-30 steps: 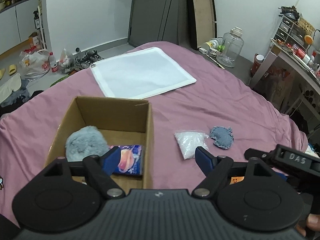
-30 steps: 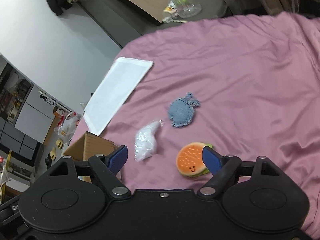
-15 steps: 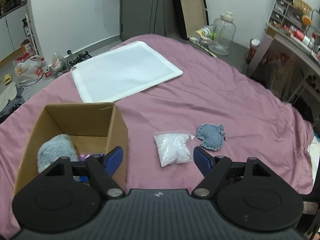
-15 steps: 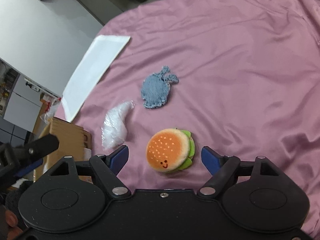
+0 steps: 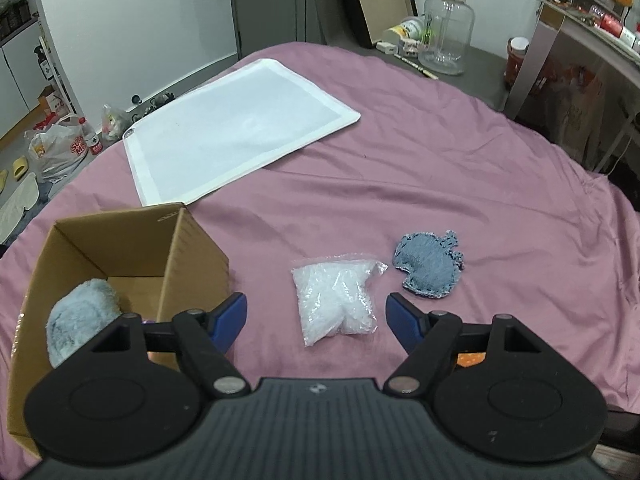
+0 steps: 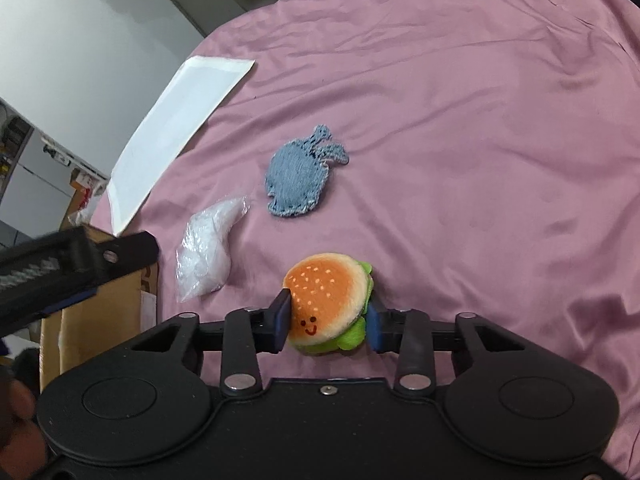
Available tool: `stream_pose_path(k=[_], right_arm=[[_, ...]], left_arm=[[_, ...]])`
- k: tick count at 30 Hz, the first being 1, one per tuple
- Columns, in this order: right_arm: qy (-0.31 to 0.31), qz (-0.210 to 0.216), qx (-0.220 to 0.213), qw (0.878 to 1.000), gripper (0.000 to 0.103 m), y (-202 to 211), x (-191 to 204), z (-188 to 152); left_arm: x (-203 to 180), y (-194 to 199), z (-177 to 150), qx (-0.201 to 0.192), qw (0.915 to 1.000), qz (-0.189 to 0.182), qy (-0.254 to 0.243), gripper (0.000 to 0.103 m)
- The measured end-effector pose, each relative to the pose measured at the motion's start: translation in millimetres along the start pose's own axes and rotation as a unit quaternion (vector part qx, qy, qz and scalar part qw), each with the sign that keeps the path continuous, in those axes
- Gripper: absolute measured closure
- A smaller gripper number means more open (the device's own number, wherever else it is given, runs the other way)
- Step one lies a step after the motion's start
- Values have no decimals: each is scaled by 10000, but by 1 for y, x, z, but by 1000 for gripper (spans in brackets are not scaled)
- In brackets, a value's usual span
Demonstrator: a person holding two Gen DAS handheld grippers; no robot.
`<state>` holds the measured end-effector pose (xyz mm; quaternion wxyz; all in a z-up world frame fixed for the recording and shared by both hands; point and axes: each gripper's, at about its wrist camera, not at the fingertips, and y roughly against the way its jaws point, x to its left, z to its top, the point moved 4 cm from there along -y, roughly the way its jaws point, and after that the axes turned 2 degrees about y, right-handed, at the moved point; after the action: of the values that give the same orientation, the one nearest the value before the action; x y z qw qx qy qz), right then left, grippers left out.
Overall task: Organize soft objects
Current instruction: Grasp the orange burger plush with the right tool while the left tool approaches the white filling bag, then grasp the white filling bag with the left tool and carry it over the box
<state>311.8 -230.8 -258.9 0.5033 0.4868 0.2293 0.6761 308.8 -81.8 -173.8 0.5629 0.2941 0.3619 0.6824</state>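
Now right fingers point(image 6: 283, 322) tight around burger plush point(image 6: 326, 300).

My left tool point(image 5: 316, 316) hides most of the burger point(image 5: 471, 359) and the near part of the box point(image 5: 192, 248).

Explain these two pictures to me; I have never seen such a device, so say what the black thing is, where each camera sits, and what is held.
A person holds a two-finger tool in each hand; each carries a camera looking forward along its blue fingers. In the left view, the left hand-held gripper is open above a pink bedsheet, near a clear plastic bag, a blue denim patch and a cardboard box containing a grey fluffy toy. In the right view, the right hand-held gripper is shut on a burger plush.
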Motion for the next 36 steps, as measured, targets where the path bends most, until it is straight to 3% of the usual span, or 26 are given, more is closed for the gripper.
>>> stream_pose_path(k=[6, 21, 22, 23, 26, 29, 36], right_arm=[[-126, -105, -226, 9996, 68, 11, -13, 7], [-240, -80, -175, 9995, 67, 3, -21, 10], [-213, -94, -183, 9996, 67, 3, -21, 10], [-167, -121, -202, 9996, 67, 3, -20, 10], [88, -260, -323, 9991, 68, 6, -13, 12], [166, -293, -410, 9986, 68, 9, -9, 17], [163, -376, -580, 9975, 68, 25, -5, 20]], left_arm=[[-9, -17, -1, 143, 9999, 23, -58, 27], [-10, -72, -9, 598, 9981, 126, 41, 27], [-8, -73, -9, 602, 9981, 72, 92, 30], [-7, -73, -10, 591, 9982, 2, 136, 43], [-6, -71, -9, 634, 9977, -107, 196, 61], [-6, -66, -8, 657, 9973, -218, 228, 67], [-7, -37, -8, 457, 9974, -533, 185, 68]])
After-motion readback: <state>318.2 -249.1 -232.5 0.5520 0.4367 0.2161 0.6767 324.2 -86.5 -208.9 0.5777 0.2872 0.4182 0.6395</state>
